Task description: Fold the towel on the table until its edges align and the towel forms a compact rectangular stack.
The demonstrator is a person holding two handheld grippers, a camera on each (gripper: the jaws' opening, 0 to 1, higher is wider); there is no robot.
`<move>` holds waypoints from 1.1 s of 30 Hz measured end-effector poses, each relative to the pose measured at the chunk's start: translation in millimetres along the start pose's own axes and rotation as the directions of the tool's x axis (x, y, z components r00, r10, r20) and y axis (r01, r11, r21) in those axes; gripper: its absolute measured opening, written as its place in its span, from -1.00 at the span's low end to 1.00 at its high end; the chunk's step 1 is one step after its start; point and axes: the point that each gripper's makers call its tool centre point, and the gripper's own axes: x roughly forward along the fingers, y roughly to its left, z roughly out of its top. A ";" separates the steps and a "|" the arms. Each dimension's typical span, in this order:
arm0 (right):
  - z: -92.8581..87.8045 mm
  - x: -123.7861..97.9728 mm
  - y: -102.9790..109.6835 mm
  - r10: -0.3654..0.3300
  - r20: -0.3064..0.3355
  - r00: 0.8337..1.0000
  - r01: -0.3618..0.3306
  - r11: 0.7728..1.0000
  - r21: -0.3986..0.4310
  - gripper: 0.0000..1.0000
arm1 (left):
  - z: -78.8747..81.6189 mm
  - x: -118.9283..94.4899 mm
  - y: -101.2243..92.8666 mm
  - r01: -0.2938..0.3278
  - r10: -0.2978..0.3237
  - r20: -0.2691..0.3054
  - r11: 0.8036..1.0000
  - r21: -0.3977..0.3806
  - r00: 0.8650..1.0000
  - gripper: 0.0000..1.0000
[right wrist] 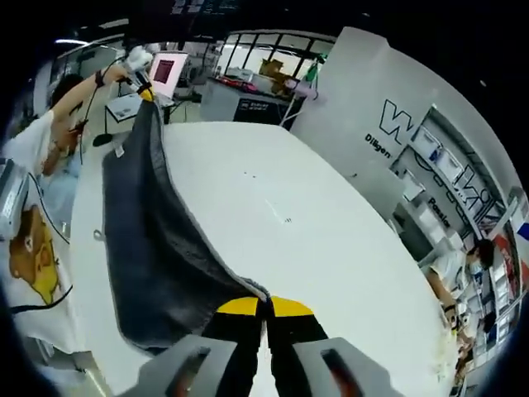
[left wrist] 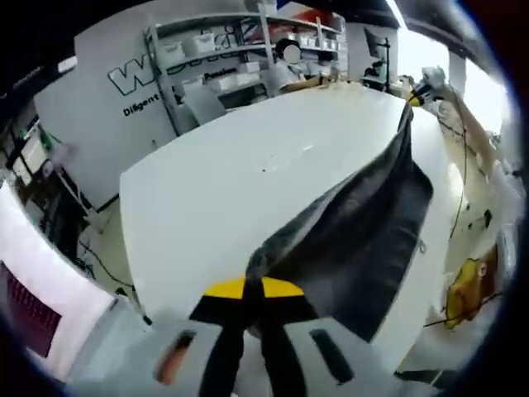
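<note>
A dark grey towel [left wrist: 364,223] hangs stretched above the white table [left wrist: 240,174], its lower part draped over the table's near edge. My left gripper [left wrist: 252,285] is shut on one corner, its yellow-tipped jaws pinching the cloth. The right gripper [left wrist: 420,89] shows far off at the towel's other end. In the right gripper view the towel [right wrist: 153,240] runs from my right gripper [right wrist: 266,302], shut on a corner, across the table [right wrist: 314,231] up to the left gripper [right wrist: 140,70], which holds the far corner. The cloth sags between them.
The person's white shirt with a yellow print [right wrist: 33,223] stands along the table's towel side. Shelves with bins [left wrist: 231,50] and a lettered white wall panel [right wrist: 405,141] lie beyond the table. Another person [right wrist: 459,265] is by the shelves. A monitor [right wrist: 168,70] stands behind.
</note>
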 end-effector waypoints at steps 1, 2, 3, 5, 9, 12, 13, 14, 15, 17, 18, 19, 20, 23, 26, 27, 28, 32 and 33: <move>-0.9 2.6 -0.7 0.001 -0.004 1.000 -0.001 1.000 0.003 -0.96 | -0.2 2.7 0.9 -0.002 0.002 -0.004 1.000 -0.002 1.000 -0.89; -3.7 12.1 -2.1 0.006 -0.013 1.000 -0.006 1.000 0.008 -0.96 | -1.2 12.3 2.9 -0.006 0.006 -0.020 1.000 -0.001 1.000 -0.89; -6.4 21.6 -3.4 0.012 -0.023 1.000 -0.011 1.000 0.013 -0.96 | -2.2 22.0 4.9 -0.010 0.010 -0.036 1.000 0.000 0.999 -0.88; -9.7 33.8 -5.3 0.019 -0.034 0.999 -0.018 1.000 0.019 -0.96 | -3.1 34.2 7.2 -0.015 0.015 -0.055 1.000 0.002 0.998 -0.88; -21.0 69.9 -16.1 0.023 -0.072 0.997 -0.020 0.999 0.039 -0.96 | -0.4 68.0 16.6 -0.022 0.022 -0.078 1.000 -0.001 0.997 -0.88; -25.2 86.7 -21.3 0.018 -0.092 0.996 -0.014 0.999 0.038 -0.96 | -3.5 88.2 26.5 -0.037 0.036 -0.109 0.999 -0.006 0.993 -0.88; -25.4 92.8 -23.6 0.014 -0.094 0.996 -0.010 0.999 0.042 -0.96 | -5.1 94.4 29.8 -0.041 0.039 -0.120 0.999 -0.009 0.992 -0.88; -25.4 101.3 -28.0 0.008 -0.093 0.996 -0.004 0.999 0.047 -0.96 | -7.7 102.2 36.1 -0.053 0.050 -0.136 0.998 -0.016 0.989 -0.88; -25.7 108.1 -31.4 0.000 -0.094 0.996 0.004 0.999 0.051 -0.96 | -9.7 107.8 39.7 -0.063 0.059 -0.147 0.998 -0.020 0.987 -0.88; -28.1 119.9 -36.6 -0.009 -0.107 0.994 0.014 0.999 0.051 -0.96 | -12.2 116.9 44.9 -0.074 0.068 -0.156 0.997 -0.032 0.985 -0.88; -29.5 127.2 -38.7 -0.011 -0.114 0.993 0.017 0.998 0.052 -0.96 | -13.2 122.8 47.9 -0.076 0.069 -0.161 0.996 -0.037 0.985 -0.88; -31.1 134.6 -40.0 -0.011 -0.121 0.993 0.017 0.998 0.053 -0.96 | -15.1 128.1 49.4 -0.077 0.069 -0.168 0.996 -0.044 0.983 -0.88; -32.5 141.8 -41.0 -0.009 -0.127 0.992 0.016 0.998 0.057 -0.96 | -17.4 133.3 49.9 -0.079 0.069 -0.177 0.996 -0.052 0.982 -0.88; -38.2 163.4 -42.0 0.002 -0.148 0.989 0.008 0.998 0.070 -0.96 | -22.0 149.2 52.4 -0.081 0.067 -0.196 0.995 -0.064 0.978 -0.88; -46.3 183.6 -43.2 0.010 -0.174 0.985 0.004 0.997 0.078 -0.96 | -27.8 164.6 52.3 -0.085 0.069 -0.225 0.994 -0.062 0.972 -0.88; -49.0 188.1 -43.8 0.011 -0.183 0.983 0.003 0.997 0.080 -0.96 | -29.9 168.1 51.7 -0.087 0.071 -0.233 0.994 -0.058 0.970 -0.88; -51.4 192.0 -43.7 0.011 -0.190 0.982 0.004 0.997 0.081 -0.96 | -31.8 171.2 51.8 -0.088 0.071 -0.240 0.994 -0.060 0.968 -0.88; -58.1 202.6 -43.2 0.017 -0.208 0.978 0.001 0.996 0.085 -0.96 | -36.5 180.7 55.3 -0.090 0.069 -0.255 0.994 -0.069 0.964 -0.88; -60.1 204.6 -43.6 0.018 -0.213 0.977 0.000 0.996 0.085 -0.96 | -37.8 182.8 55.7 -0.089 0.068 -0.257 0.993 -0.071 0.964 -0.88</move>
